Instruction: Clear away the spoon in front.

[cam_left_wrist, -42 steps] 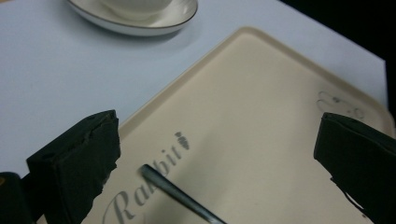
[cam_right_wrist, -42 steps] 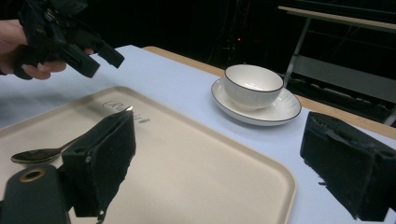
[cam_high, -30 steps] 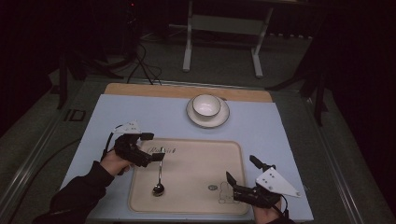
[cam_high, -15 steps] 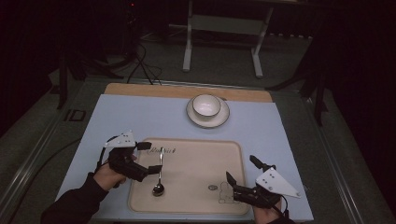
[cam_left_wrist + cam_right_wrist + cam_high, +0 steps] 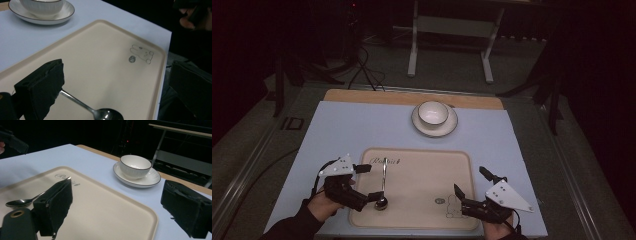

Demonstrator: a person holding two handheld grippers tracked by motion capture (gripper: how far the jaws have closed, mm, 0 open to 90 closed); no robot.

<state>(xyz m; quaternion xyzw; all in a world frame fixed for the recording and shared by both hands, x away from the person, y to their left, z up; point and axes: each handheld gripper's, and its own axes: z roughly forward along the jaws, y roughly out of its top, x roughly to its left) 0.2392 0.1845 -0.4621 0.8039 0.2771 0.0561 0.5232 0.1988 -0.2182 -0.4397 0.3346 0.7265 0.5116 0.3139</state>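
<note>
The left gripper (image 5: 368, 182) stood with its jaws spread wide at the tray's left edge, straddling the spoon (image 5: 383, 187) without clasping it. The spoon lay flat on the beige tray (image 5: 422, 150), bowl toward the person. The right gripper (image 5: 469, 187), jaws likewise apart and empty, rested at the tray's near right corner. Beyond the tray, a white bowl (image 5: 433, 113) sat on its saucer (image 5: 449, 127).

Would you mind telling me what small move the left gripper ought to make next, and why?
Probably close the left gripper on the spoon: its open jaws already straddle the handle, which lies flat on the tray, ungripped.
</note>
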